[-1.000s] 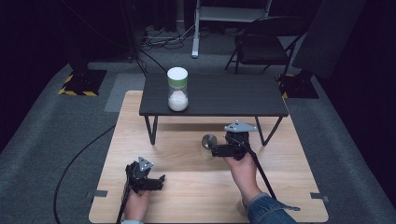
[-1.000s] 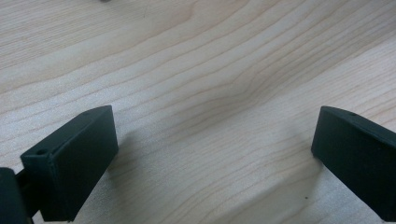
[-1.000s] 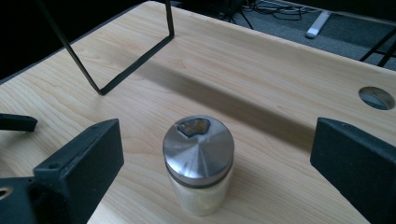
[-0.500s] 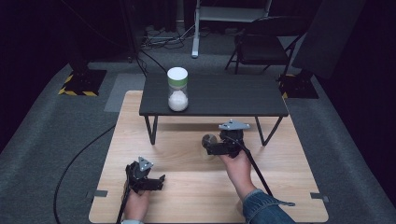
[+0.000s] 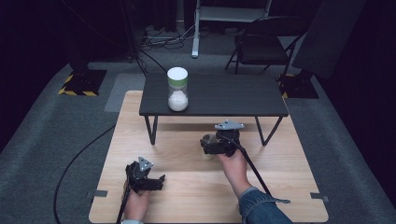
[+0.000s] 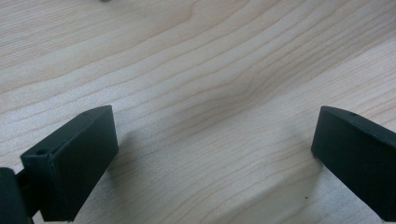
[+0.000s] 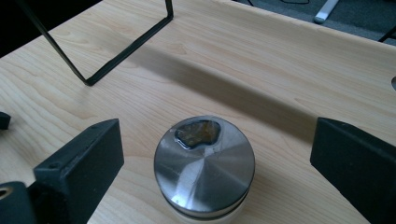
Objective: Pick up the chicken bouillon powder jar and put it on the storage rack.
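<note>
While the left gripper (image 5: 156, 179) rests open over bare wood, the right gripper (image 7: 212, 163) has slid leftward and now straddles the shaker (image 7: 204, 165), jaws wide, seemingly ready to close.

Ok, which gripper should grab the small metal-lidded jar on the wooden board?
Right. The right gripper already has its open jaws either side of the metal-lidded jar. The left gripper sits open over bare wooden board, well away from it.

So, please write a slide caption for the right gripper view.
Open right gripper straddling a metal-lidded jar standing on the wooden board.
</note>
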